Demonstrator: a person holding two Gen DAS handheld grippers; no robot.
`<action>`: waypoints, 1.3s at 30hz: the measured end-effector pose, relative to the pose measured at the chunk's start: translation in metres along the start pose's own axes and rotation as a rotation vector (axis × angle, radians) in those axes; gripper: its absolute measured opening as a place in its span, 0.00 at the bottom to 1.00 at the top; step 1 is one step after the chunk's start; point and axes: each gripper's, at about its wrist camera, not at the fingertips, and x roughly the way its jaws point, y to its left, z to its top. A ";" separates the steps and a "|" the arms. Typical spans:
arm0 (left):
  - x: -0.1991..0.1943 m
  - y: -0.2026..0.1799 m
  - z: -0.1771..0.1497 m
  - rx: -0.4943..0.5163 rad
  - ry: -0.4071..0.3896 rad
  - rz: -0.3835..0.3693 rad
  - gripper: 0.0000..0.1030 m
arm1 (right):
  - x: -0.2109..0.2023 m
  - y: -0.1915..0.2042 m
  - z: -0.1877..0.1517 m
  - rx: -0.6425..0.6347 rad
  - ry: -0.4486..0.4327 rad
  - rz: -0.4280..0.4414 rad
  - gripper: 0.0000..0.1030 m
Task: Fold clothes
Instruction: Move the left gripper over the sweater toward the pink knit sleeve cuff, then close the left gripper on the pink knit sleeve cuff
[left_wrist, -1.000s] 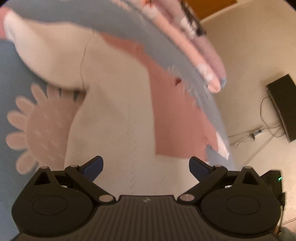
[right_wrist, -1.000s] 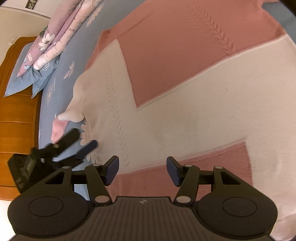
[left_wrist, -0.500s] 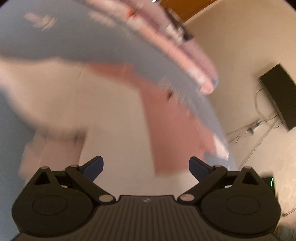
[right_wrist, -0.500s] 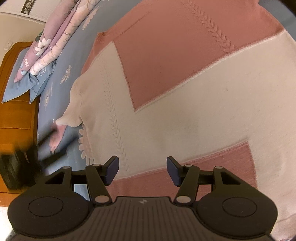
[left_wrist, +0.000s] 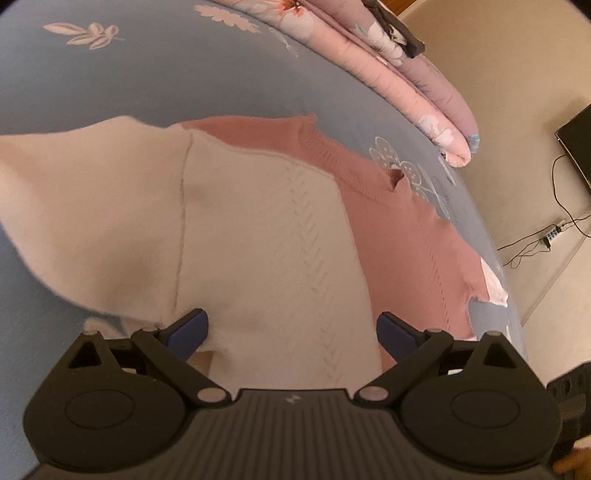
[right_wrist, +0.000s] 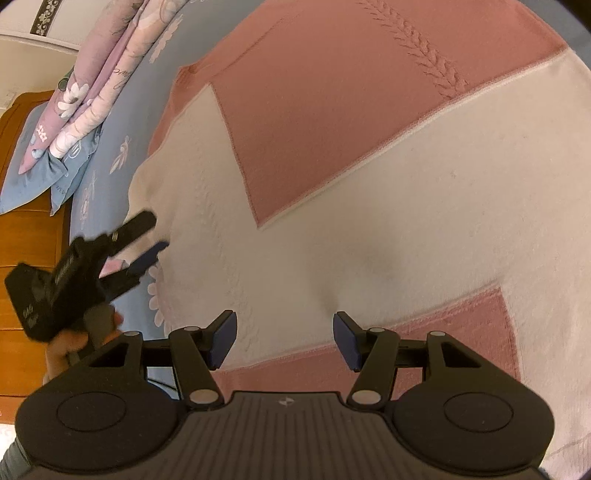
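Observation:
A cream and pink knit sweater (left_wrist: 266, 236) lies spread flat on a blue floral bedsheet (left_wrist: 110, 74). My left gripper (left_wrist: 291, 328) is open just over the cream panel, near the seam where the cream sleeve (left_wrist: 85, 206) joins the body. In the right wrist view the same sweater (right_wrist: 369, 206) fills the frame. My right gripper (right_wrist: 284, 339) is open above its cream band, close to a pink block at the lower edge. The left gripper (right_wrist: 147, 240) shows there too, held in a hand at the sweater's left edge, jaws apart.
A folded pink floral quilt (left_wrist: 399, 62) lies along the bed's far side. Pillows (right_wrist: 55, 147) rest against a wooden headboard (right_wrist: 26, 240). Beige floor with a cable and power strip (left_wrist: 550, 232) and a dark box (left_wrist: 576, 147) lies beyond the bed.
My left gripper has swept across the sweater toward the sleeve seam and shoulder, so the neckline is in its view. The right gripper has stayed nearly still.

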 end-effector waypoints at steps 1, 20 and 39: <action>0.000 -0.001 0.002 0.000 0.002 0.001 0.95 | 0.001 0.001 0.002 -0.002 0.000 0.001 0.61; -0.203 0.188 0.068 -0.112 -0.240 0.643 0.48 | 0.027 0.062 0.021 -0.104 0.019 -0.003 0.61; -0.193 0.248 0.085 0.006 -0.108 0.587 0.08 | 0.076 0.136 0.001 -0.199 0.066 -0.065 0.61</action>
